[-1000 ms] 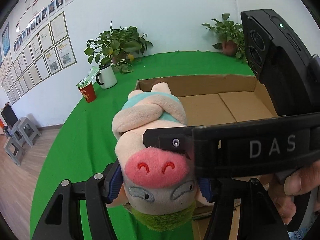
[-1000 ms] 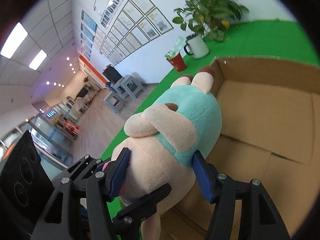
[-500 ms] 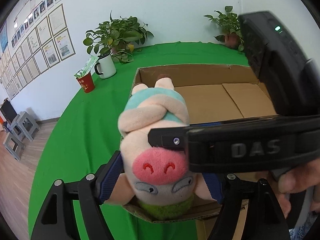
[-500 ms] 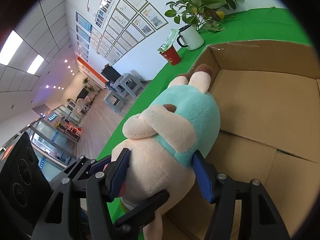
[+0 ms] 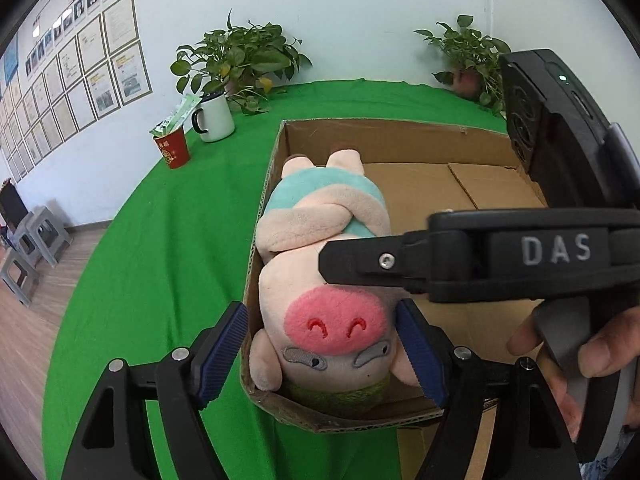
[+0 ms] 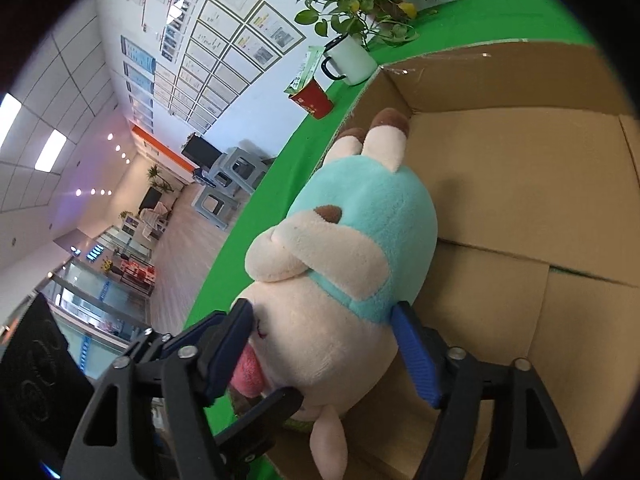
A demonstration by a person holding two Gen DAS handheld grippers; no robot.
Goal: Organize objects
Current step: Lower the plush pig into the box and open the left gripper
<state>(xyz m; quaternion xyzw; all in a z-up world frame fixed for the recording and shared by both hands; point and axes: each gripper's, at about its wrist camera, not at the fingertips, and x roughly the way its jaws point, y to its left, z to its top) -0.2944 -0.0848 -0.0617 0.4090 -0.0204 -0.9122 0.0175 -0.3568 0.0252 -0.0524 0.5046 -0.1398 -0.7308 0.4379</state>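
A plush pig [image 5: 320, 280] in a teal shirt lies on its back inside the cardboard box [image 5: 400, 140], along the left wall, snout toward me. My left gripper [image 5: 320, 356] is open around its head, with one blue pad [image 5: 220, 354] outside the box wall and the other inside, neither pressing. My right gripper [image 6: 324, 344] straddles the pig [image 6: 340, 280] at the neck. Its jaws are opening and the pads stand slack beside the plush. One of its black fingers [image 5: 360, 258] crosses over the pig's chest in the left wrist view.
The box [image 6: 520, 200] sits on a green table [image 5: 160, 260]. At the back left stand a red cup [image 5: 172, 152], a white mug [image 5: 214, 118] and a potted plant [image 5: 240, 60]. Another plant [image 5: 468, 56] is back right. A hand [image 5: 580, 352] holds the right gripper.
The pig has come down from above the box's corner to lie inside it. Both pairs of jaws have widened off the plush, the left first and the right in the last half second.
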